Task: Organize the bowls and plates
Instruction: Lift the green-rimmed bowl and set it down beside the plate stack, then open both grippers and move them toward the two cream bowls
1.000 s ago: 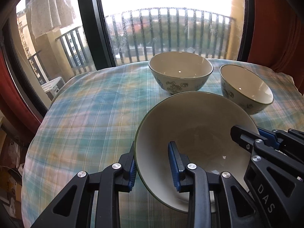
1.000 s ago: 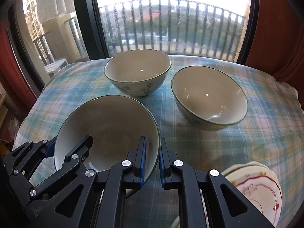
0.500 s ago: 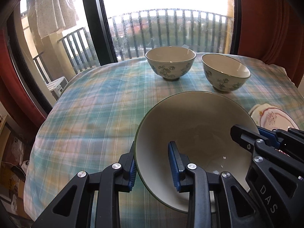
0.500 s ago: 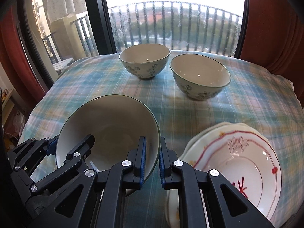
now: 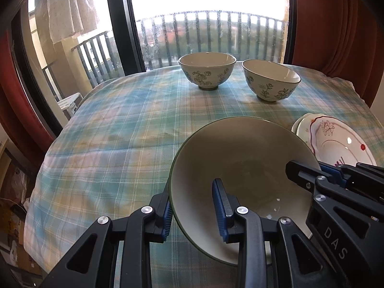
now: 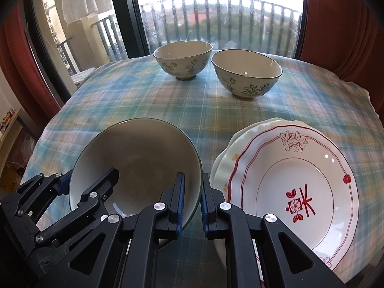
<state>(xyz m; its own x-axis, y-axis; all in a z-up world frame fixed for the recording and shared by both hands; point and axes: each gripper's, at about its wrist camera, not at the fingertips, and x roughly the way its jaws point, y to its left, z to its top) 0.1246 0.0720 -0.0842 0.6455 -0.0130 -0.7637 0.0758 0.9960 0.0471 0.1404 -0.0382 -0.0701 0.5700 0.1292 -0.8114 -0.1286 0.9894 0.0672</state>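
Close up, two black plastic grippers with blue ribbed pads share one round, glossy cream bowl [image 5: 242,158] with a thin dark green rim, tilted above a soft teal, yellow and white plaid tablecloth [image 5: 120,129]. At the left, the left gripper [image 5: 194,211] is partly closed on the bowl's left wall, one pad outside, one inside. At the right, the right gripper [image 6: 190,202] pinches the bowl's right wall [image 6: 144,158] through a narrow gap; in the left view its casing reads "DAS". Ahead of both grippers, well apart, stand two upright footed bowls, cream inside with dark floral prints outside: one bowl [image 6: 183,60] on the left, another [image 6: 246,72] just beside it on the right. Just right of the right gripper lies a stack of scalloped white plates [image 6: 295,184], the top one edged in red with red flower motifs.
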